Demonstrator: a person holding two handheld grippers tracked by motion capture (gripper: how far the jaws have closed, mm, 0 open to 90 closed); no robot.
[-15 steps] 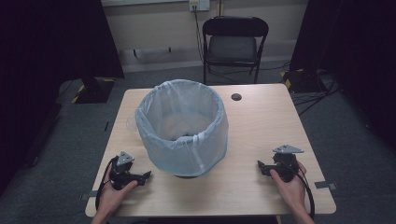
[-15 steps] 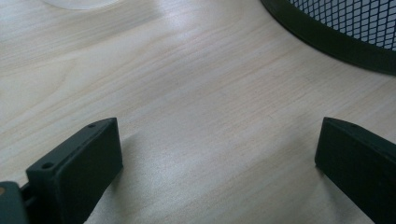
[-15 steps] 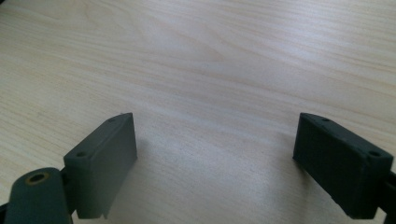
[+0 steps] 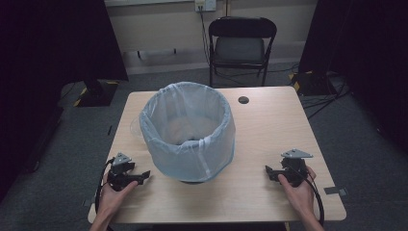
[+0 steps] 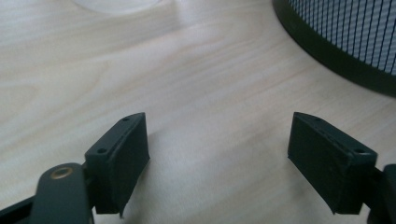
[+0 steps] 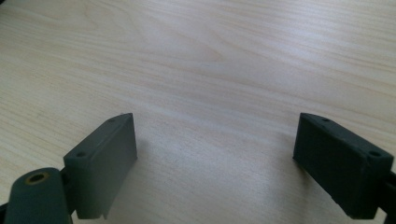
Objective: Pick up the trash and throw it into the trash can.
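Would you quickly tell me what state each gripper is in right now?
Left gripper: open, holding nothing, low over the table.
Right gripper: open, holding nothing.

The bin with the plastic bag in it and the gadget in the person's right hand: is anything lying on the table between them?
No. In the high view, bare wooden table separates the lined bin from the right gripper.

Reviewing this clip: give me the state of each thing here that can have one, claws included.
Left claw: open, empty, low over the table.
Right claw: open, empty, low over the table.
Bin: upright, lined with a bag folded over its rim.
Folding chair: unfolded, unoccupied, beyond the table.
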